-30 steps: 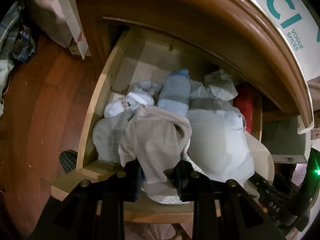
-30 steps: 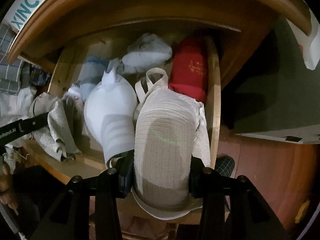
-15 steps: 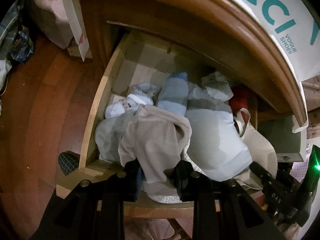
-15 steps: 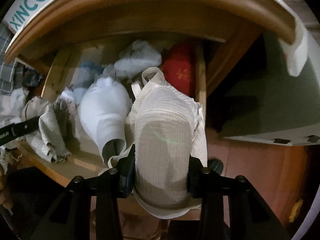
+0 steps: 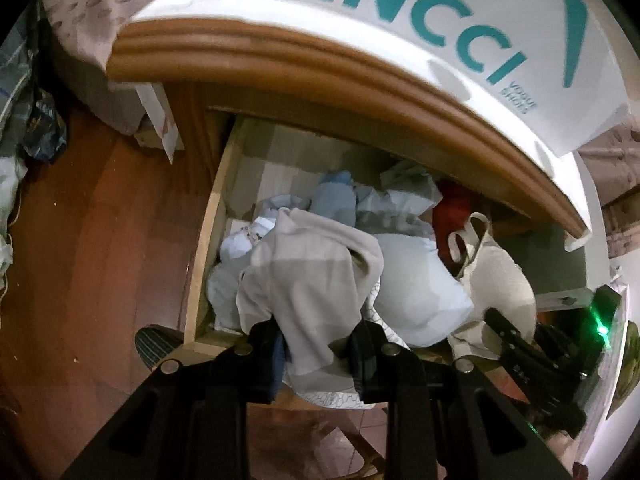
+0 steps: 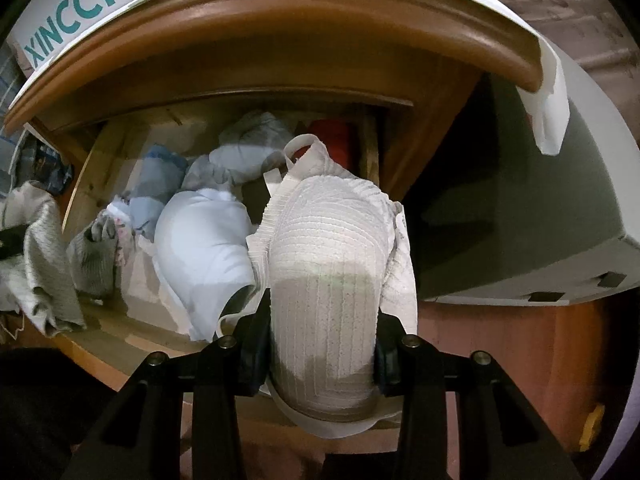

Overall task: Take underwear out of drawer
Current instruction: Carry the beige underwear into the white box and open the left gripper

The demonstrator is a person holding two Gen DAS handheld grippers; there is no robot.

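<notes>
The open wooden drawer (image 5: 204, 236) holds a heap of underwear. My left gripper (image 5: 316, 350) is shut on a beige-grey garment (image 5: 308, 280) and holds it above the drawer's front edge. My right gripper (image 6: 320, 354) is shut on a white ribbed bra (image 6: 328, 248), lifted over the drawer's right front; its second white cup (image 6: 204, 248) hangs beside it. The bra (image 5: 500, 280) and right gripper (image 5: 520, 356) also show in the left wrist view. A blue striped piece (image 5: 334, 200), a grey piece (image 6: 94, 260) and a red piece (image 6: 334, 140) lie in the drawer.
The dresser top's rounded wooden edge (image 5: 320, 60) overhangs the drawer, with a white XINCCI shoe box (image 5: 400, 4) on it. A grey-green box (image 6: 520, 220) stands to the right. Red-brown wooden floor (image 5: 100, 240) lies to the left, with bags (image 5: 40, 128) on it.
Both grippers have pulled back and up from the drawer with their garments. The bra has risen further out of the drawer, and the dresser top and shoe box fill more of both views.
</notes>
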